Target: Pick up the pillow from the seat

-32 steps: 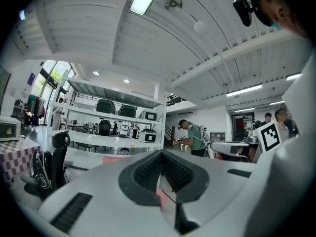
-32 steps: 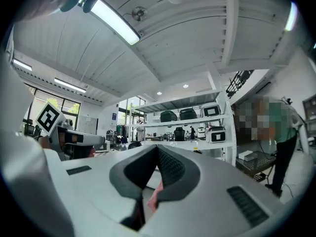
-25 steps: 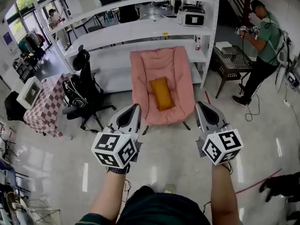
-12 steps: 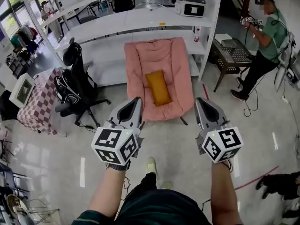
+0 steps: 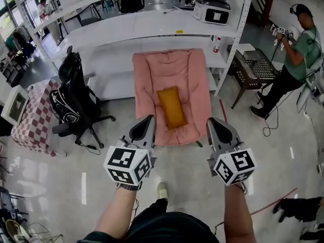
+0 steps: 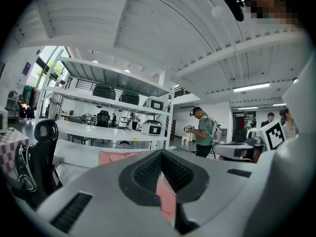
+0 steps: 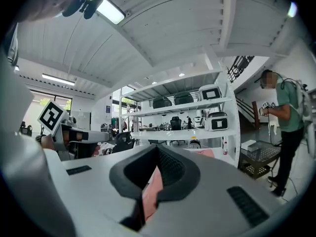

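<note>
A mustard-yellow pillow [image 5: 171, 107] lies lengthwise on the seat of a pink padded chair [image 5: 147, 80] that stands against white shelving. My left gripper [image 5: 150, 117] and right gripper [image 5: 209, 120] are held side by side in front of the chair's near edge. Both point toward it, short of the pillow, and both are shut with nothing between the jaws. In the left gripper view the jaws [image 6: 161, 154] meet at the tip, and pink chair fabric [image 6: 111, 157] shows beyond them. The right gripper view shows its jaws [image 7: 158, 149] shut the same way.
A black office chair [image 5: 75, 97] stands left of the pink chair, with a checkered table [image 5: 31, 116] further left. White shelves [image 5: 152, 27] run behind. On the right are a dark wire side table [image 5: 254, 67] and a person in green [image 5: 299, 54]. A red cable [image 5: 273, 200] crosses the floor.
The chair and pillow have come nearer and shifted slightly as I stepped forward. Both grippers stayed shut and kept their spacing.
</note>
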Demonstrator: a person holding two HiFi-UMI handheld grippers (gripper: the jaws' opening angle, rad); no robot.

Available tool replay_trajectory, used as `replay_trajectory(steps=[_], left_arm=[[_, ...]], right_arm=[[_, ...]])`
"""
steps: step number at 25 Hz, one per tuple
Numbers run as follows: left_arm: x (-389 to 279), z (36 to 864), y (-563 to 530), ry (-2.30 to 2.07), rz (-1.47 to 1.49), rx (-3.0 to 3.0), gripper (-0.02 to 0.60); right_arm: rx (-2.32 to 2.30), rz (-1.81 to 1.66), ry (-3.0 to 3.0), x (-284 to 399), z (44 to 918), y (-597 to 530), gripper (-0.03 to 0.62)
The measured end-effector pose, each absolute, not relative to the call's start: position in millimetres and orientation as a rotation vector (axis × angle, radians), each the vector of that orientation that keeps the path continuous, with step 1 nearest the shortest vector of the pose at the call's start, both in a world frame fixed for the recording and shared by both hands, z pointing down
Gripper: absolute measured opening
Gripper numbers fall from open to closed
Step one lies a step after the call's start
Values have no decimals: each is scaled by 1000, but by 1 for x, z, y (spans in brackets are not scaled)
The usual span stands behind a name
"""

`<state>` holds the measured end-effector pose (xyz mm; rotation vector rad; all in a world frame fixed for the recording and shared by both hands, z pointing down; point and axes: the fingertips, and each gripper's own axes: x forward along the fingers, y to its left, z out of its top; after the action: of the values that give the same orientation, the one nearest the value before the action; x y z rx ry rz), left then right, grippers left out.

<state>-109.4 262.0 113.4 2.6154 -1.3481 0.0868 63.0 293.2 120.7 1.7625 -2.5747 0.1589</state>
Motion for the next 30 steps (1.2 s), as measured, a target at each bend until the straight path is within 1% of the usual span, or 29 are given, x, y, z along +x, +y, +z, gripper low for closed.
replay_trajectory(steps=[12,19,30], left_arm=[[-114,151,145,-1246,117,2616,6],[-101,176,100,-1225,157,2581,6],[-66,262,-1,-1248,223,2459,6]], right_arm=[[1799,207,-2498,46,150,183,3],[1782,245,-2481,54,170,139,5],[1597,354,-2518,71,245,16,3]])
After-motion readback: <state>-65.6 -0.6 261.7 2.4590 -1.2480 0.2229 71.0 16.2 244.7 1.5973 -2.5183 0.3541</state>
